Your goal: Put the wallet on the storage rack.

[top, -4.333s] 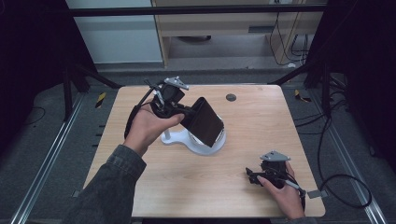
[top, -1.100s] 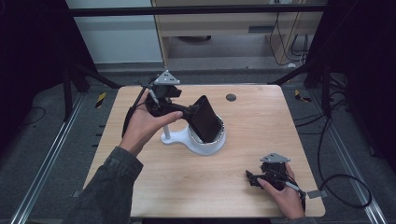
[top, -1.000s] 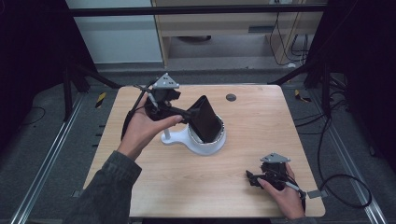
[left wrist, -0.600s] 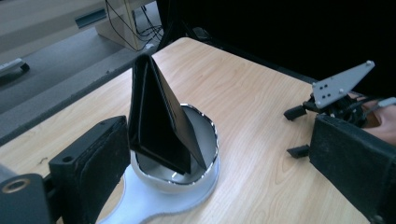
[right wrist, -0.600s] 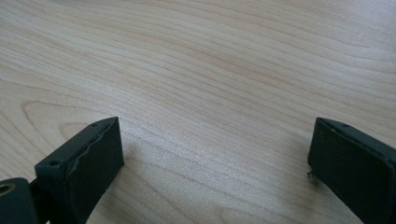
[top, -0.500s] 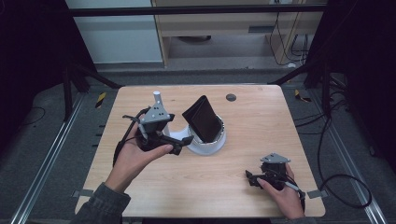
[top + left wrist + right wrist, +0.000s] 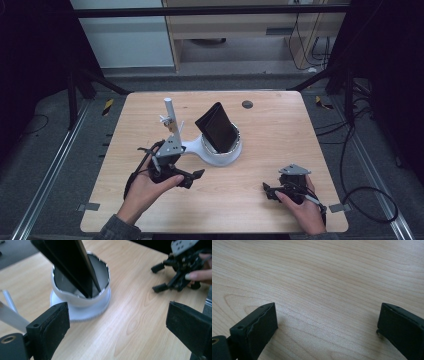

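A black folded wallet-like case (image 7: pixel 217 127) stands tilted in a white cup (image 7: pixel 234 151) at the table's middle. In the left gripper view the case (image 7: pixel 67 262) leans into the cup (image 7: pixel 75 301), its lower edge inside. My left gripper (image 7: pixel 194 178) lies on the table in front and to the left of the cup, open, nothing between its jaws (image 7: pixel 117 325). Near the front right edge my right gripper (image 7: pixel 268 191) rests open over bare wood (image 7: pixel 327 325). It also appears far off in the left gripper view (image 7: pixel 175 275).
A white post (image 7: pixel 169 107) with a small clip rises from the cup's base, just behind my left gripper. A dark round hole (image 7: pixel 247 104) sits near the table's (image 7: pixel 280 135) far edge. Cables trail on the floor at the right.
My left gripper let go of the black case, pulled back toward the person and came down onto the table, open. The case stays tilted in the cup. The right gripper has not moved.
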`<action>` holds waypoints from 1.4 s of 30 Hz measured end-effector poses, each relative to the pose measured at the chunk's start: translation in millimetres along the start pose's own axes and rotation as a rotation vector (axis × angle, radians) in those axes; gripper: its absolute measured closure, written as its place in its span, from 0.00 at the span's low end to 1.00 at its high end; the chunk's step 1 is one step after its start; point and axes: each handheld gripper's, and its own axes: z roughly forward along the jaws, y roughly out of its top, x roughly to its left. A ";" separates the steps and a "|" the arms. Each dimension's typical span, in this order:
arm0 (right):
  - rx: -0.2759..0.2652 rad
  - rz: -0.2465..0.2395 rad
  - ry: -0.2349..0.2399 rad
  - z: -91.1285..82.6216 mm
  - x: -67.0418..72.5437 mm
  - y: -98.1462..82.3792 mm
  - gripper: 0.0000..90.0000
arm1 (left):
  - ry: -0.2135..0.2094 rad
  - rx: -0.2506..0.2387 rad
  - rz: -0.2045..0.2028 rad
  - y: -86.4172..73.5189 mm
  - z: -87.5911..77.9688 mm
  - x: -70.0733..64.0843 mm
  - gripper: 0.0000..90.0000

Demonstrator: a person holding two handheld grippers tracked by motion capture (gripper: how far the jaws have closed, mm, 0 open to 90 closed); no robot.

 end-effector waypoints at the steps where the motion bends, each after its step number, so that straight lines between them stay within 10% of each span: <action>1: 0.000 0.000 0.000 0.0 0.1 0.0 0.03 | 0.004 0.011 -0.001 -5.9 2.8 -0.3 0.06; 7: 0.000 0.001 -0.001 -0.2 0.5 -0.2 0.03 | 0.047 0.087 0.008 -41.0 16.0 1.1 0.05; 23: -0.001 0.001 -0.002 -0.1 0.6 -0.3 0.03 | 0.218 0.112 -0.180 -128.5 12.8 52.4 0.06; 33: -0.001 -0.004 -0.004 0.1 0.6 -0.2 0.03 | 0.274 0.112 -0.270 -148.3 15.1 71.1 0.06; 42: 0.000 0.000 -0.005 -0.1 1.4 -0.4 0.03 | 0.316 0.140 -0.235 -155.3 19.2 79.0 0.01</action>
